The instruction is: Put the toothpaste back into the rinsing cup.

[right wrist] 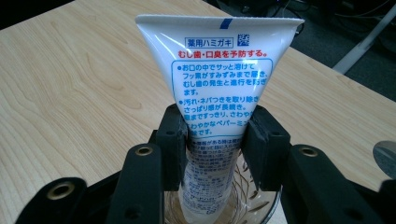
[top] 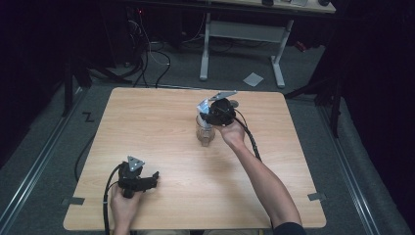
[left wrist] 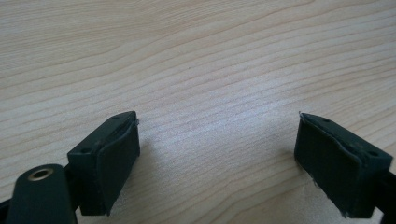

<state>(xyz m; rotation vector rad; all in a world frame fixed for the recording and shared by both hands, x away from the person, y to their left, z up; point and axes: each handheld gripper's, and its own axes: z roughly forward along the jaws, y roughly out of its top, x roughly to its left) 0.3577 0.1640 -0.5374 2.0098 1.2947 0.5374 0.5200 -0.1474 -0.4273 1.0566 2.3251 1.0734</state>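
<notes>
Right tongs (right wrist: 212, 140) were clamped on a white toothpaste tube (right wrist: 219, 70), jaws pressing its two sides. Tube stood upright, lower end inside a clear glass (top: 205, 133) near mid-table (top: 161, 122). Left tongs (left wrist: 217, 161) rested low over bare wood near the front edge, jaws spread wide, gripping nothing

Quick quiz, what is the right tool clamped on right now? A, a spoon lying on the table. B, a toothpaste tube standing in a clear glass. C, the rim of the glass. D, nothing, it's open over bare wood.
B: the right tool is closed on the white toothpaste tube, whose lower end sits inside the glass.
</notes>
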